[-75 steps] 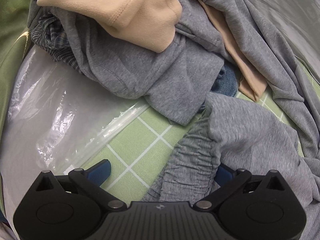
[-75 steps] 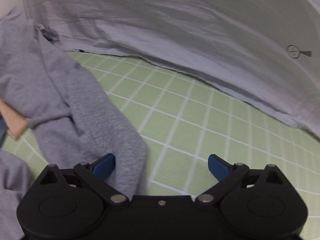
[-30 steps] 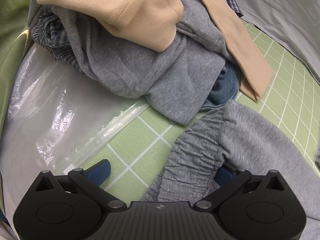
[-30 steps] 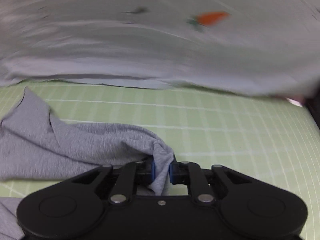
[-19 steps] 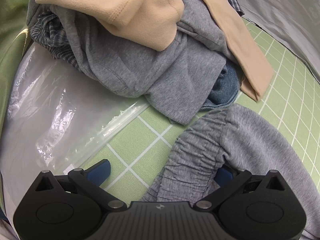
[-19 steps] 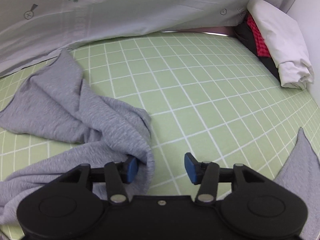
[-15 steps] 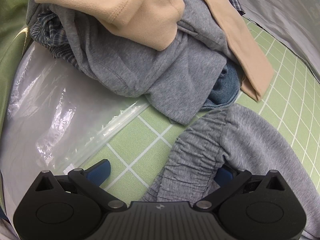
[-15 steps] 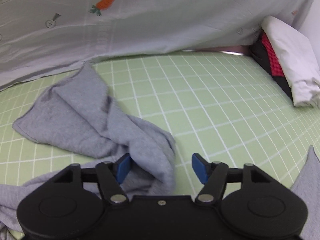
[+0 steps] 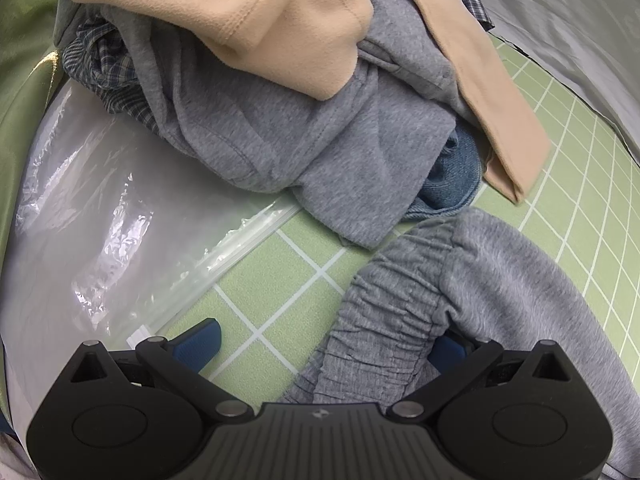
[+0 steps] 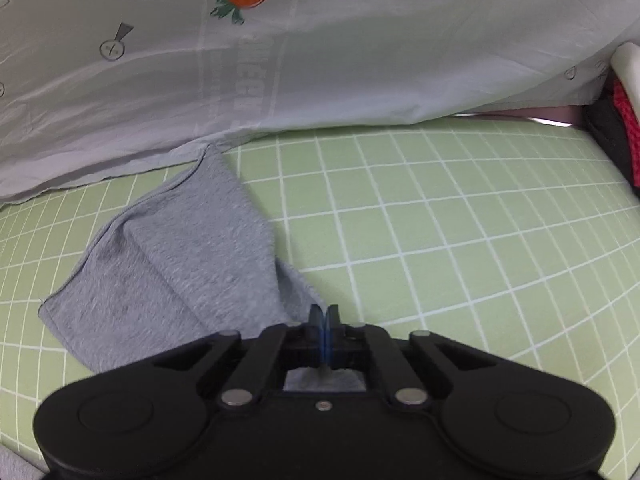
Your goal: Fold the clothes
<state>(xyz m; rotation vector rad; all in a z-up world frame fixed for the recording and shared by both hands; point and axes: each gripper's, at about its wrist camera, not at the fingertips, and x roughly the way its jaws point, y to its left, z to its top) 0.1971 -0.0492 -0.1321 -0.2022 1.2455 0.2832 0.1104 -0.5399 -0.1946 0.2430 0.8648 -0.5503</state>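
Observation:
Grey sweat trousers lie on a green grid mat (image 9: 272, 280). Their gathered waistband (image 9: 384, 320) runs between the fingers of my left gripper (image 9: 322, 346), which is open; the cloth covers most of the right pad and neither pad presses on it. In the right wrist view a trouser leg (image 10: 180, 272) lies spread out to the left. My right gripper (image 10: 324, 316) sits at its near edge. Its jaws are closing and the blue pads meet, with no cloth showing between them. Grey cloth shows under the gripper body.
A heap of clothes lies beyond the waistband: beige fleece (image 9: 280, 20), grey sweatshirt (image 9: 320, 140), denim (image 9: 452, 176), plaid (image 9: 108, 64). A clear plastic bag (image 9: 100, 220) lies at left. A grey carrot-print sheet (image 10: 320, 60) edges the mat (image 10: 440, 240); red-black clothing (image 10: 624, 120) sits far right.
My right gripper let go of the bunched grey cloth, opened wide, shifted sideways along the mat and shut again. The trouser leg now lies flatter. The left gripper has not moved.

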